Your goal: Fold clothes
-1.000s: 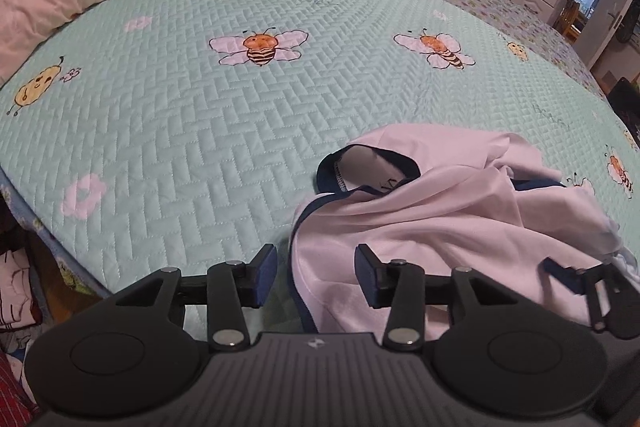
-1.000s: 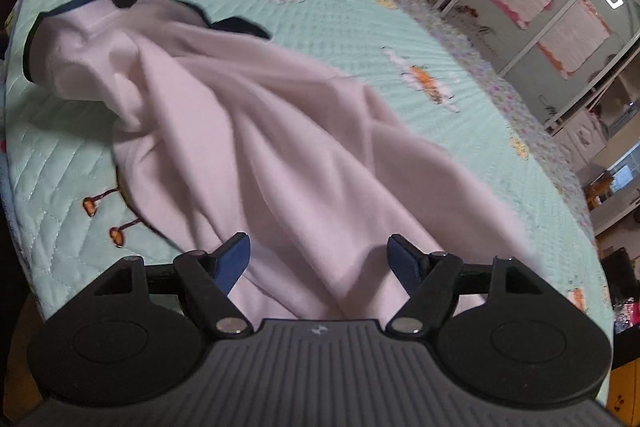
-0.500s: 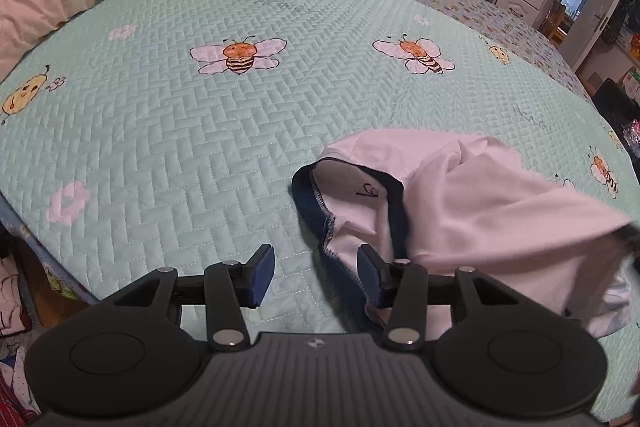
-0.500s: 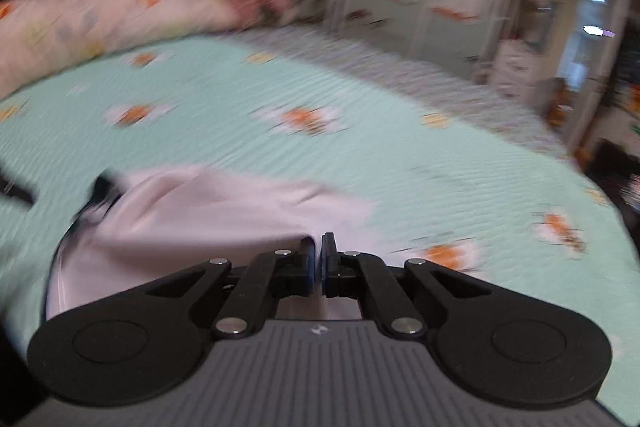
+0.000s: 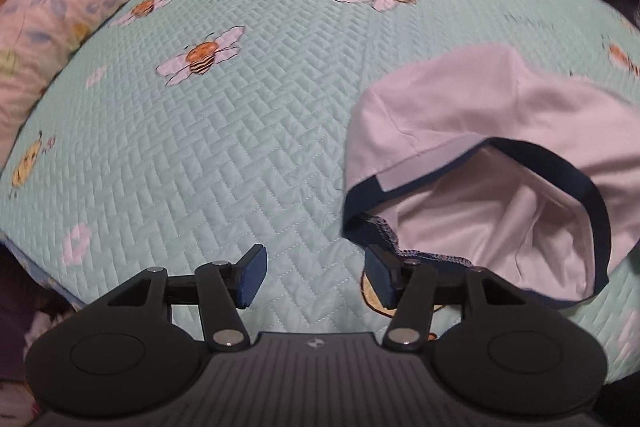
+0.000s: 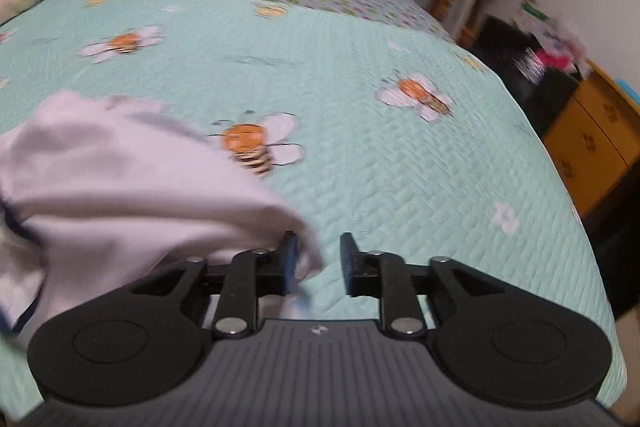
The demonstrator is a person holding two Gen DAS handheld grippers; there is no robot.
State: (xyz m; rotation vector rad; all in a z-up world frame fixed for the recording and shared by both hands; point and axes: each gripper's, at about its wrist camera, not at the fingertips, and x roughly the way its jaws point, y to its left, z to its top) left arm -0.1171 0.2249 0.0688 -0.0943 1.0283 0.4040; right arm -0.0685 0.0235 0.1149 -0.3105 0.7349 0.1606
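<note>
So the big change: half a second back the right gripper (image 6: 316, 261) was pinched shut on a fold of the white garment (image 5: 500, 115), and now its fingers are parted with nothing clamped between them, the cloth edge just draped against the left finger's pad. The fabric has basically been let go. The left gripper (image 5: 316, 277) is spread wide like it was a moment earlier, nothing held, though its right fingertip sits right at the navy-trimmed opening (image 5: 600, 203) of the garment. The garment itself is lying on the mint bee-print quilt (image 5: 240, 147), near the front edge of the bed, bunched rather than flat, with the trimmed opening gaping toward the left camera and the inside showing. It looks like it got flipped or dragged over compared with a second ago, when it was a looser heap. What that means for folding is hard to pin down, since no tidy rectangle is seen; probably the cloth is being repositioned, so a fresh grab on an edge or the trim seems likely to be needed.
</note>
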